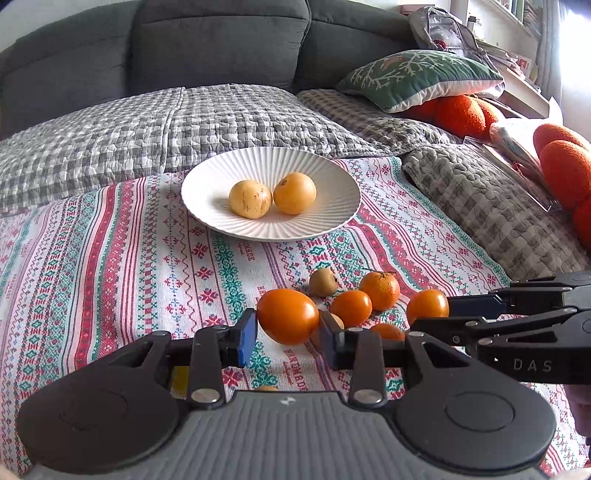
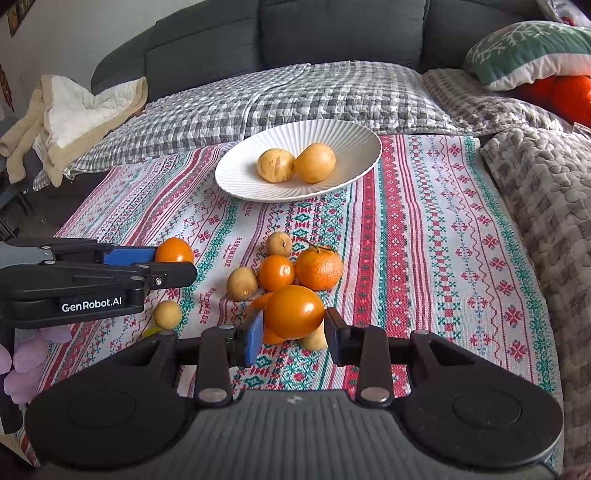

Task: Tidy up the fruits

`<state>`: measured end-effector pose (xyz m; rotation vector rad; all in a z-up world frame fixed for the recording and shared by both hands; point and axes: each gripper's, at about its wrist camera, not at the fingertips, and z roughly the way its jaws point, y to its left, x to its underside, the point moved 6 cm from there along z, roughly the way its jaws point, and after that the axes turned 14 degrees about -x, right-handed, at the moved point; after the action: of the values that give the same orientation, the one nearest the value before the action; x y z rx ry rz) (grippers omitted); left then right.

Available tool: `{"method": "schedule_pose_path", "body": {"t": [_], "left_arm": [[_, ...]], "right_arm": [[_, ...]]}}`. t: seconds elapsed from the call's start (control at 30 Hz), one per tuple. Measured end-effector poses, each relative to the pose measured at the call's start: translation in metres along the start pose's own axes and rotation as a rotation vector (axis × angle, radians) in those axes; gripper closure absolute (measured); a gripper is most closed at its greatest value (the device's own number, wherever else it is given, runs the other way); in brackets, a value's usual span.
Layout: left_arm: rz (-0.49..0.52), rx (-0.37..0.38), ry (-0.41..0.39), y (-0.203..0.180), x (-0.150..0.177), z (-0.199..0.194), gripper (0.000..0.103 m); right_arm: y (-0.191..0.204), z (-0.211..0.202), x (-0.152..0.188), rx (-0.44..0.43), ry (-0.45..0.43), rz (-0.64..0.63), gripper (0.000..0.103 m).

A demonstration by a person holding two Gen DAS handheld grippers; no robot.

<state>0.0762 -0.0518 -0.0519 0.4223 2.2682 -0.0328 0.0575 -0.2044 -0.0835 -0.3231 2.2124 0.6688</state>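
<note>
Orange tomatoes: left gripper [image 1: 288,338] pinched one [image 1: 288,315], right gripper [image 2: 294,338] pinched another [image 2: 294,312], both just above the fruit pile [image 2: 286,271] on the patterned cloth [image 2: 424,229]. White ribbed plate [image 1: 207,206] held two yellow fruits [image 1: 272,195]. Grey sofa [image 1: 221,40] behind. Fruit under the right gripper's tomato partly hidden

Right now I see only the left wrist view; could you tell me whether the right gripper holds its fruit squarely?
Observer: Yes. The right gripper has an orange tomato centred between its fingers, with a pad against each side.
Operator: Thank you. Is any loose fruit lying apart from the cluster on my side?
Observer: A small tan fruit lies alone on the cloth, left of the cluster.
Operator: Is anything at the far left, beyond my frame?
Observer: A crumpled beige blanket lies at the sofa's left end.
</note>
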Motion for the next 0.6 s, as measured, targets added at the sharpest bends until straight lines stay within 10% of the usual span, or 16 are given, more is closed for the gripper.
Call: {"method": "schedule_pose_path", "body": {"t": [0.6], "left_arm": [[0.031,0.035,-0.007,-0.017,-0.064,0.074,0.078]], "right_arm": [[-0.045,0.046,-0.103,0.019,-0.024,-0.09,0.071]]}}
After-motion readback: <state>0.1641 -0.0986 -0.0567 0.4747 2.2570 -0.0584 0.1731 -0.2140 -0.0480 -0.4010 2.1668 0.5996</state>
